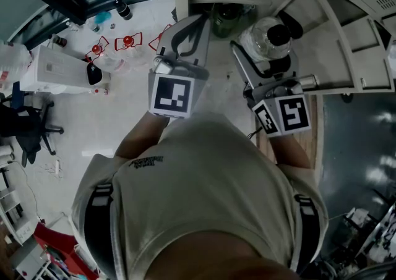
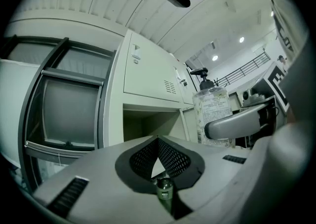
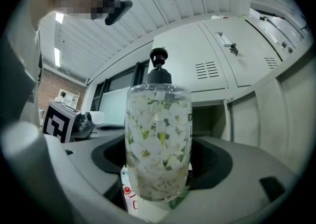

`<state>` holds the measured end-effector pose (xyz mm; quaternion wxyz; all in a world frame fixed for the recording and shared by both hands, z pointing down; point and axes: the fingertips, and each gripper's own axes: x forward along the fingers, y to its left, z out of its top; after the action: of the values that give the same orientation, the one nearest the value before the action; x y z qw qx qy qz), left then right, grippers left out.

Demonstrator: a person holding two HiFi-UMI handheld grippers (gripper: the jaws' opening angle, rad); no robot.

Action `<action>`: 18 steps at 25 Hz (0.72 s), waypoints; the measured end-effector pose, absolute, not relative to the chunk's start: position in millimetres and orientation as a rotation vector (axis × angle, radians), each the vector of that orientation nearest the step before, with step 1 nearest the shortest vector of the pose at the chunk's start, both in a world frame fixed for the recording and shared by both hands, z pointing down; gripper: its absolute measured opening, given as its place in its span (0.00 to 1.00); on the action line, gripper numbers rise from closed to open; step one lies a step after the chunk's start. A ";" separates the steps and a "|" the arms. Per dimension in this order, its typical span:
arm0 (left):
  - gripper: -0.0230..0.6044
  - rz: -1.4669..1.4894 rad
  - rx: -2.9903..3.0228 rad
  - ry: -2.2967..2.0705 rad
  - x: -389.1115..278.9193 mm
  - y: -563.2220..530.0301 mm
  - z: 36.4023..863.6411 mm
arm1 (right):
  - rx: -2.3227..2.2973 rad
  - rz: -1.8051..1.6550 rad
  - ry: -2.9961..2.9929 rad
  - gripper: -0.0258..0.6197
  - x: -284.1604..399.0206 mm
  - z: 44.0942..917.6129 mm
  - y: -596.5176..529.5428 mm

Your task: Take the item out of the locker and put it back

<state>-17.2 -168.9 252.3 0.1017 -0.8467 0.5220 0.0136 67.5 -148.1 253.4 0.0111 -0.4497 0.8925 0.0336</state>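
The right gripper [image 1: 265,56] is clamping the floral pump bottle [image 3: 158,139] just outside the open locker [image 2: 148,69], the left gripper [image 2: 158,141] idling with jaws together, and the bottle's smooth wall may be risking a slip or a knock against the locker's frame.

Left gripper [image 2: 158,140] closed, empty, facing open locker [image 2: 148,125]; pump bottle [image 2: 213,110] at right
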 end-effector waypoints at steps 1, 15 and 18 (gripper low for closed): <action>0.06 0.040 -2.502 1.541 -17.0 -168.8 252.3 | -1.401 0.104 2.785 0.60 67.0 253.6 -148.3; 0.06 0.069 -2.496 1.526 -3.4 -181.0 241.7 | -1.418 0.084 2.790 0.60 66.0 260.9 -167.0; 0.06 0.085 -2.490 1.515 2.3 -186.6 238.2 | -1.442 0.095 2.778 0.60 70.1 260.9 -177.8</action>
<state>2.3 -186.6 238.2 0.1128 -0.8485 0.5162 0.0290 70.1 -177.8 260.9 0.0051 -0.4605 0.8871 0.0305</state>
